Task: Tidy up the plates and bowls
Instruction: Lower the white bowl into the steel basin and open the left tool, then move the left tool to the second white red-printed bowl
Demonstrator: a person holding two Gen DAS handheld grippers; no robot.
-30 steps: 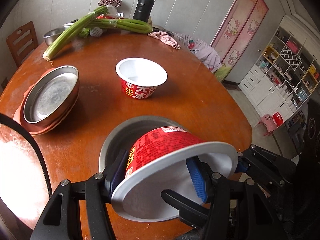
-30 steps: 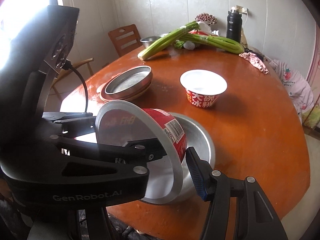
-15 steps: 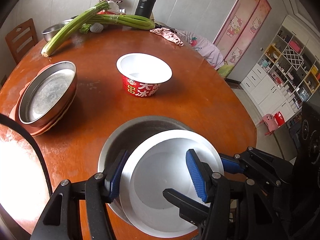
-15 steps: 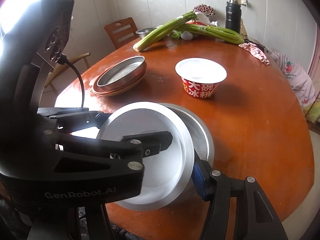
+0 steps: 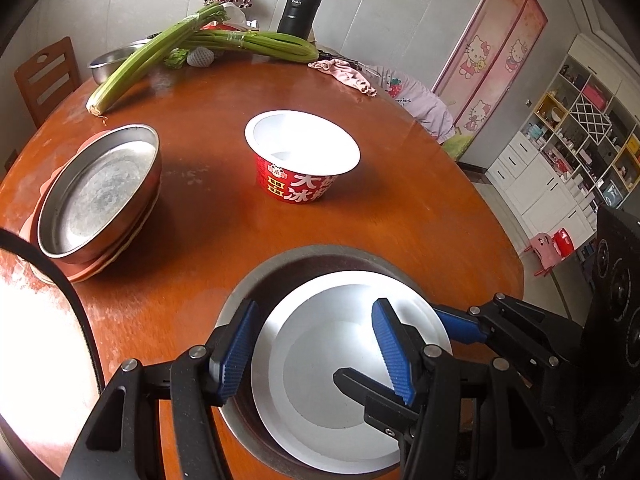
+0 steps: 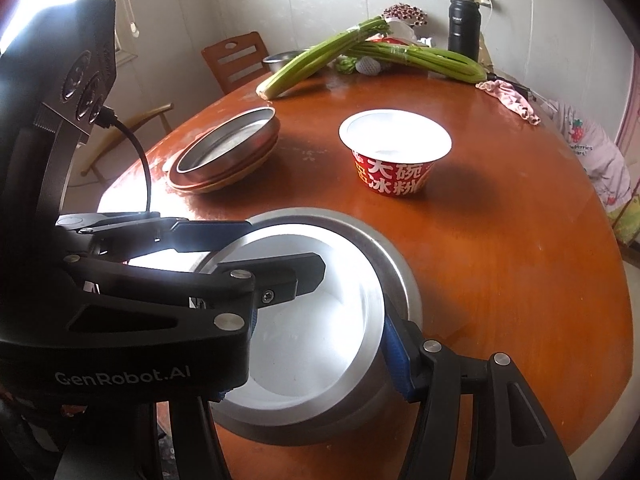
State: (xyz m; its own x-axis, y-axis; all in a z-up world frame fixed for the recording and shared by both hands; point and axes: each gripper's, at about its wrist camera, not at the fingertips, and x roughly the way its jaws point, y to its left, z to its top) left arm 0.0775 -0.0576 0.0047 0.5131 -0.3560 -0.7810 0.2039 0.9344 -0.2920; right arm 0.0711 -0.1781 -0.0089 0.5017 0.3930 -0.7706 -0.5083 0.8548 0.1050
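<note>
Left wrist view: my left hand-held gripper (image 5: 312, 348) points down over the near edge of the table (image 5: 400, 220). Its jaws are partly apart and straddle the left rim of the paper bowl (image 5: 320, 400). The left pad lies just against the outside of the rim and the right finger hangs over the white inside. I cannot tell whether the outer pad presses. The paper bowl sits upright inside the steel bowl (image 5: 280, 268), toward its near right side. My right hand-held gripper (image 5: 392, 348) comes in from the right, one blue finger outside the paper bowl's right rim and one dark finger over its inside. A second paper bowl (image 5: 296, 184), red-sided, stands upright mid-table. At the left edge a steel dish (image 5: 100, 192) tops a stack of plates (image 5: 84, 272). Along the far edge lie celery (image 5: 160, 52), a flask (image 5: 298, 10) and a pink cloth (image 5: 344, 74).

Right wrist view: my right hand-held gripper is also partly apart. Its right pad touches the outside of the paper bowl's rim, in the gap to the steel bowl's wall. Its left finger is hidden behind the left hand-held gripper, whose fingers straddle the far left rim. The second paper bowl stands well apart, beyond the steel bowl.
</note>
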